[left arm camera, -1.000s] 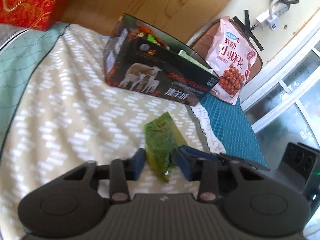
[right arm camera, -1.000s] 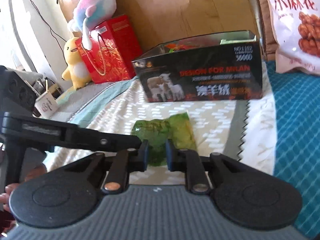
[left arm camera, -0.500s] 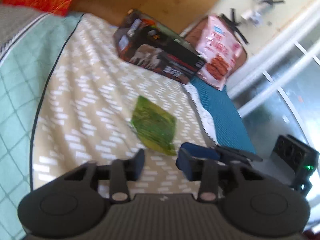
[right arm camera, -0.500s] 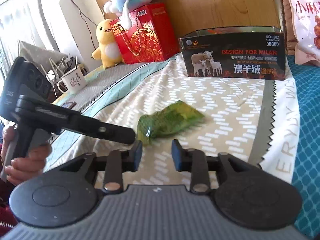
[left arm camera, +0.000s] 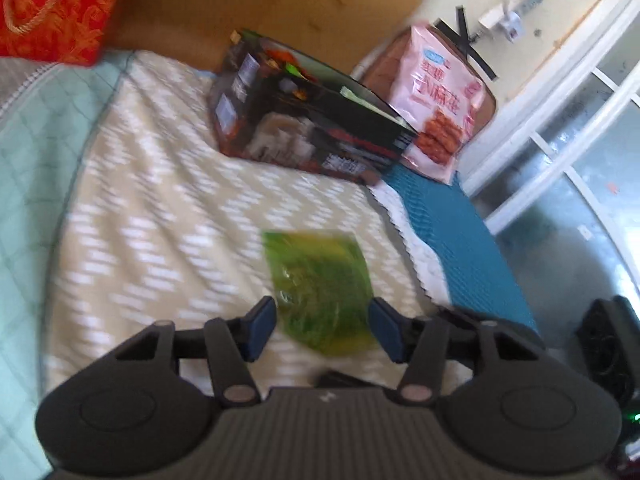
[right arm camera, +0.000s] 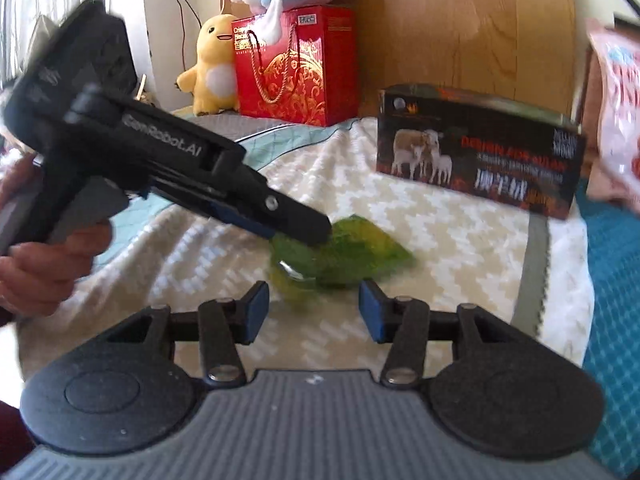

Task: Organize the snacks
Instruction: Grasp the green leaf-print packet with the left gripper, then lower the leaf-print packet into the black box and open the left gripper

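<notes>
Green snack packet [left arm camera: 320, 292] lies flat on the bed cover [left arm camera: 160, 216], on the beige zigzag panel, roughly mid-bed and nearer the front edge than the box. Not lifted, nothing clamped on it.

Left gripper [left arm camera: 322, 328]: jaws partly apart and opening. In the left wrist view the packet's near end sits between the blue pads [left arm camera: 260, 326]; gaps show on both sides, so no grip.

Right gripper [right arm camera: 314, 312]: jaws also partly apart and opening. Packet [right arm camera: 340, 256] lies just ahead of the fingertips with its near edge reaching into the gap; pads clear of it.

The right wrist view shows the left gripper [right arm camera: 316, 228] coming in from the left side, held by a hand [right arm camera: 44, 256], its tip over the packet's left end. Contact there: cannot tell, blurred.

Open black box [right arm camera: 480, 156] with the sheep print stands toward the head edge of the bed, well apart from the packet; colourful wrappers show inside it in the left wrist view. Pink snack bag [left arm camera: 440, 108] leans upright just beyond the box, at the teal strip [left arm camera: 460, 240] along the bed's right edge.
</notes>
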The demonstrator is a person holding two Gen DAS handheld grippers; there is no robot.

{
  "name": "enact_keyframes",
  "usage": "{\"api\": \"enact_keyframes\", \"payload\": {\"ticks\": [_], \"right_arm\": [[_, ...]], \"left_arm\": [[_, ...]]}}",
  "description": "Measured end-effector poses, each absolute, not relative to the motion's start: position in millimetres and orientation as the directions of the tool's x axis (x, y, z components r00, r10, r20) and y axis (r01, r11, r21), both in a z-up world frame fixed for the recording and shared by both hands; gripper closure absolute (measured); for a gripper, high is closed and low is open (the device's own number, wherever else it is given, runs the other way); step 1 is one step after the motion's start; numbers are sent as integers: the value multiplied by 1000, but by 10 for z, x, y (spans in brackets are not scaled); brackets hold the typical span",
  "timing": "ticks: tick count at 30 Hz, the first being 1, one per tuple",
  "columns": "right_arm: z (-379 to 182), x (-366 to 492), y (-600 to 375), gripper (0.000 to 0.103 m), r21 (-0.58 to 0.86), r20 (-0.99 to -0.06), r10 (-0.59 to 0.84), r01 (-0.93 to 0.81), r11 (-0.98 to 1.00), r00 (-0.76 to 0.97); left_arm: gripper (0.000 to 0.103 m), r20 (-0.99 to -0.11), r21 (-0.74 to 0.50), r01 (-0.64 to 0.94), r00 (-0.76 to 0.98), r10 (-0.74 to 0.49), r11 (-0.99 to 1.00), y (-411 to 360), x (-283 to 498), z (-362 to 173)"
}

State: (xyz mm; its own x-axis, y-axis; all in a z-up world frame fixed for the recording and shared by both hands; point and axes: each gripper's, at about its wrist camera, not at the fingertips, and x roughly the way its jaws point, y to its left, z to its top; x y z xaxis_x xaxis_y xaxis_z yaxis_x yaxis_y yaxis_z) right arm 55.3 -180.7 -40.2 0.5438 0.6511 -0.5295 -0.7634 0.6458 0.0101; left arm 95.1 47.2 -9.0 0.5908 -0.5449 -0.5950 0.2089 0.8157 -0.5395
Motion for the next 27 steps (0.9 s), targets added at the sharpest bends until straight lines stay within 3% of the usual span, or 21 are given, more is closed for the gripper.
{"api": "enact_keyframes", "payload": {"ticks": [2, 5, 9, 16, 22, 27], "right_arm": [[-395, 597, -1783, 64, 12, -523, 650, -758, 652, 552], [-388, 681, -1849, 69, 62, -514, 654, -737, 673, 554], [-371, 645, -1851, 69, 73, -496, 650, -719, 692, 576], [-184, 700, -1871, 70, 31, -410, 658, -712, 702, 631], [148, 1119, -1876, 70, -1, -325, 650, -688, 726, 686], [293, 1661, -1827, 70, 59, -297, 639, -655, 753, 709]], "left_arm": [[52, -602, -512, 211, 604, -523, 833, 409, 929, -76], [56, -597, -528, 192, 609, -522, 827, 410, 945, -80], [57, -587, -557, 181, 604, -539, 810, 450, 977, -66], [57, -556, -491, 236, 656, -510, 839, 356, 1070, 275], [56, -501, -432, 281, 716, -487, 857, 251, 1502, 714], [55, -484, -402, 259, 754, -444, 878, 183, 2014, 870]]}}
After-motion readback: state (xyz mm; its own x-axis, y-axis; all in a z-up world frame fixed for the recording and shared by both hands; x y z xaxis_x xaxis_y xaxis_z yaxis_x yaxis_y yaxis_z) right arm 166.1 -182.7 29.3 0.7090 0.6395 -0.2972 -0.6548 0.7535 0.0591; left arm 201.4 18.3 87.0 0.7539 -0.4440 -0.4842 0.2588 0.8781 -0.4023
